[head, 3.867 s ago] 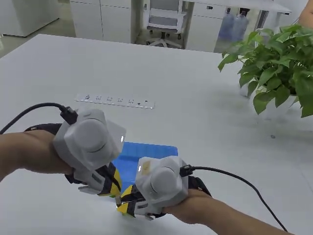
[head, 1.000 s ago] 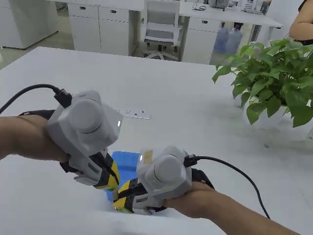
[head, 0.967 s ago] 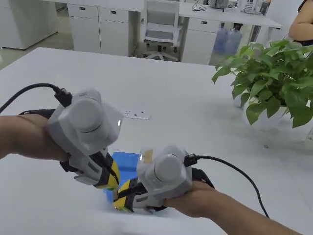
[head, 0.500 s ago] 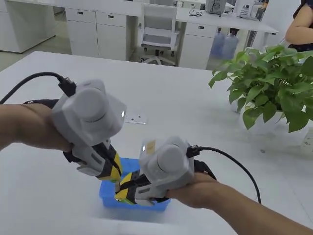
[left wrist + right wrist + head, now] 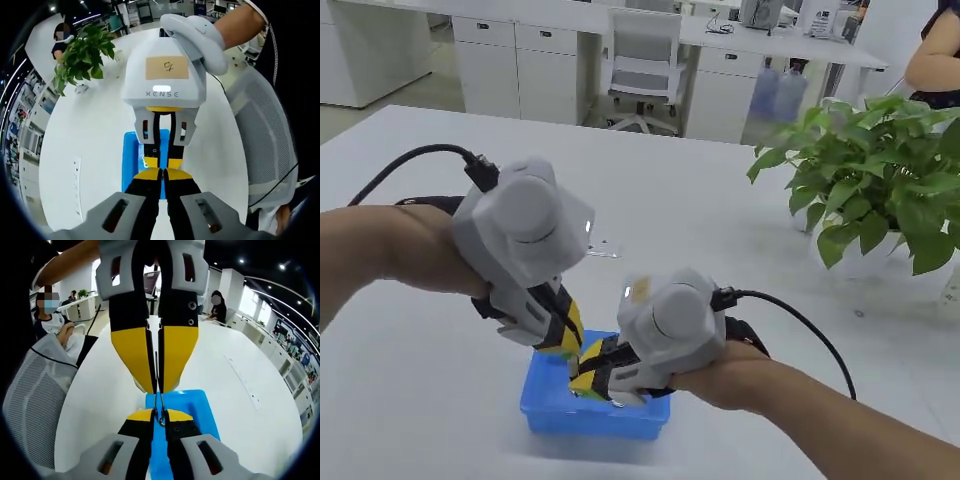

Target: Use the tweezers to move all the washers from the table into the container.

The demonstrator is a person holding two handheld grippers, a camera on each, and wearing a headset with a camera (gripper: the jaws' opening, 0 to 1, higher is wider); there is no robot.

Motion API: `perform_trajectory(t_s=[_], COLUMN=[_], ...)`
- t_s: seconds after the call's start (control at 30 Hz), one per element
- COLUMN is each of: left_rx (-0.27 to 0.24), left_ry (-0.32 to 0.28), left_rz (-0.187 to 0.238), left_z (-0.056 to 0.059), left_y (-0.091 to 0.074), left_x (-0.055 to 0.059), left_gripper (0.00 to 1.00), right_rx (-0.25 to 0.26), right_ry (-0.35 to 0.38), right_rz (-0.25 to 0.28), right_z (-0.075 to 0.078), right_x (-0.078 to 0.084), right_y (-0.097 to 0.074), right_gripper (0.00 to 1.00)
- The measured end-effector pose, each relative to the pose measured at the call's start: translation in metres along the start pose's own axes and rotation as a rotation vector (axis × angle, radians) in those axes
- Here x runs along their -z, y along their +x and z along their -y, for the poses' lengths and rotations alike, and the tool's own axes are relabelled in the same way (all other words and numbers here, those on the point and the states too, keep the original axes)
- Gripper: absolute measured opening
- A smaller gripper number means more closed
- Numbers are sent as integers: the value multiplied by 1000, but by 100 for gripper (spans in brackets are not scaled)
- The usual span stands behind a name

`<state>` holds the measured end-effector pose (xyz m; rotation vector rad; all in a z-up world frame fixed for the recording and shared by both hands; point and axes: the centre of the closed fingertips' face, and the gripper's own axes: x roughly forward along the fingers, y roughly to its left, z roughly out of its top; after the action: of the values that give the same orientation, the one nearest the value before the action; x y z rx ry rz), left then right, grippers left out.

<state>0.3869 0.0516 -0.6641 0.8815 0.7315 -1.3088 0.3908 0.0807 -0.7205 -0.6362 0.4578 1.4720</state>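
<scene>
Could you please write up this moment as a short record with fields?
Surface: white table
Container: blue container, beneath both grippers
Left gripper: jaws closed on tweezers
Right gripper: jaws closed, tips meeting the left's
Washer: small ring at the tweezers' tip, hard to make out
Nearby: potted plant

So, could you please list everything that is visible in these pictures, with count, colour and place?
table: one, white
container: one, blue, on the table
tweezers: one, metal, between the jaw tips
washer: perhaps one, at the tweezers' tip, unsure
plant: one, green, table's right side
power strip: one, white, behind the container
chair: one, white, beyond the table
water bottles: two, bluish, beside the chair
left gripper: one, grey and yellow, jaws shut on the tweezers
right gripper: one, same colours, facing the left one
</scene>
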Motion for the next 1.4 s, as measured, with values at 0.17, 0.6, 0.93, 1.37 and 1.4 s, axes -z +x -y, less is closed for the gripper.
perform_trajectory(t_s=[0.17, 0.6, 0.93, 1.37, 1.4], left_rx=[-1, 14, 20, 18, 19], left_ry=[1, -16, -27, -35, -36], left_rz=[-3, -6, -3, 4, 5], left_z=[-6, -14, -17, -20, -20], left_y=[9, 32, 46, 54, 54], left_x=[3, 17, 22, 25, 25], left_gripper=[6, 6, 6, 6, 6], right_rx=[5, -5, -11, -12, -10], right_ry=[10, 43, 65, 83, 83], right_rz=[-8, -25, -46, -58, -58], right_z=[7, 14, 16, 19, 19], right_x=[9, 29, 42, 50, 50], right_y=[6, 22, 30, 35, 35], right_gripper=[9, 9, 10, 10, 10])
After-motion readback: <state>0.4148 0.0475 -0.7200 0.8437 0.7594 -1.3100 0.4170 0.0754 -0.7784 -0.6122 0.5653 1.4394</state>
